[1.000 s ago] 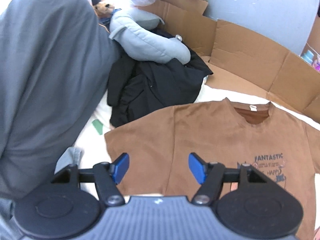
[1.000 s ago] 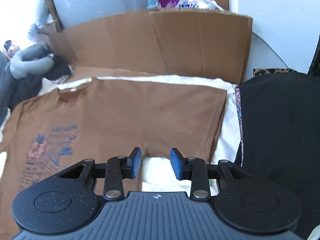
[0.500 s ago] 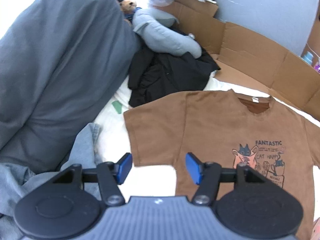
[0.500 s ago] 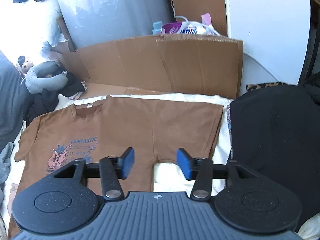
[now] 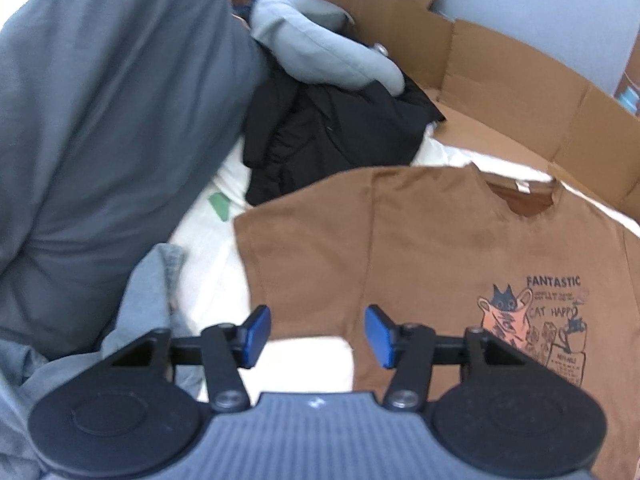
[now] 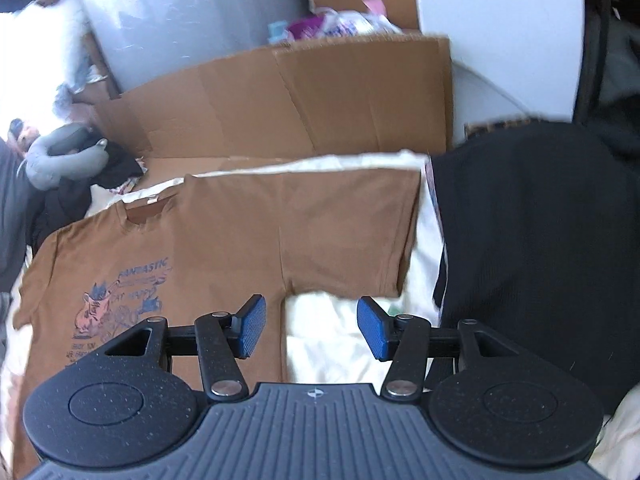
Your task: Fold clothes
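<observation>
Since a moment ago we bring the left hand-held gripper, jaws closing but empty, over the sleeve at nine o'clock of the flat brown T-shirt, while the right hand-held gripper, now apart and empty, hangs over the three o'clock sleeve, ready to pinch.

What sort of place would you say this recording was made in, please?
Probably a bedroom or spare room at home, used partly for storage. A brown T-shirt lies flat on a white sheet, seemingly on a bed. A grey duvet is heaped beside it, and flattened cardboard lines the wall.
</observation>
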The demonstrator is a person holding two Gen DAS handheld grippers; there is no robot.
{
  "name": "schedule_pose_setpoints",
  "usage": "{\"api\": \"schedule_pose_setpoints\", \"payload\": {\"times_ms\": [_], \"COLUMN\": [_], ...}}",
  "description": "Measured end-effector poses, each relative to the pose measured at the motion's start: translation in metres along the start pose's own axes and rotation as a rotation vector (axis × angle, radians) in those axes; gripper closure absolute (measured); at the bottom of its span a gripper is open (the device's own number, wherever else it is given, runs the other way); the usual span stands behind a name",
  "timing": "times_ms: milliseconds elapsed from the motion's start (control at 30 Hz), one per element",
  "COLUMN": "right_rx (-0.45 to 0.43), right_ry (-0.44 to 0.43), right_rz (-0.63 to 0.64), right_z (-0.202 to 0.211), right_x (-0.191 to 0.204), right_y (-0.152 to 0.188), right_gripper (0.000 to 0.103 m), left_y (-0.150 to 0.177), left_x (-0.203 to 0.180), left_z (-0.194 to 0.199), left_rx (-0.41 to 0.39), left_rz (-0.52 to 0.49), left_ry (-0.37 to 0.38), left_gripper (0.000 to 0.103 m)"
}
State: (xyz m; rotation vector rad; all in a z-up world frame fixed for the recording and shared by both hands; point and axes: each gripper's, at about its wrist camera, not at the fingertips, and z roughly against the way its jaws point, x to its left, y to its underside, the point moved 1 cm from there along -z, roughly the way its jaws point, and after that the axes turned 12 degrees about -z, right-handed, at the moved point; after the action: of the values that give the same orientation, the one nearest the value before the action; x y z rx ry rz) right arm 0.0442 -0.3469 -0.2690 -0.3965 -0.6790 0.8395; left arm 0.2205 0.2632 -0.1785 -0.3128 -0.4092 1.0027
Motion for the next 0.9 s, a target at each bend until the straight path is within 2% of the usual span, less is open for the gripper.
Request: {"api": "schedule_pose_setpoints", "payload": {"times_ms": [100,200,333,467,600,733,900], "right_rx": [-0.002,-0.008,-0.03,-0.047,-0.057,-0.077,-0.09], "right_ry": [0.002,-0.005,0.003,0.025,0.04,0.038,0.045], "right_rz": [-0.035,-0.079,-0.122,-0.144,-0.159,-0.159,-0.162], "right_z": [-0.006,-0.014,-0.027,-0.038,-0.047,-0.054,-0.068], "right_x": [-0.007,-0.015,-0.024,-0.028,-0.029,-0.03,-0.035], "right_y": [0.005,0.007,0.008,0.007,0.005,-0.001,-0.012], "right_gripper": [0.046,0.046,0.046,0.046,0.046,0.046,0.05], "left_y": [-0.015,-0.044,-0.1,-0.16,-0.206,-0.228,-0.227], "left_x": [-0.012,-0.025,-0.04,-0.059,-0.09,-0.129,-0.187], "left_z": [-0.007,-0.007,0.001,0.011,0.022,0.022,0.004], "left_rx": [0.012,0.006,-0.041,-0.084,-0.14,-0.172,-0.156], "left_rz": [-0.04,-0.104,-0.182,-0.217,-0.235,-0.227,-0.232], "left_ry": [0.014,0.032,0.018,0.018,0.038,0.087,0.188], "left_gripper": [0.049,0.049,0.049,0.049,0.048,0.048,0.048]}}
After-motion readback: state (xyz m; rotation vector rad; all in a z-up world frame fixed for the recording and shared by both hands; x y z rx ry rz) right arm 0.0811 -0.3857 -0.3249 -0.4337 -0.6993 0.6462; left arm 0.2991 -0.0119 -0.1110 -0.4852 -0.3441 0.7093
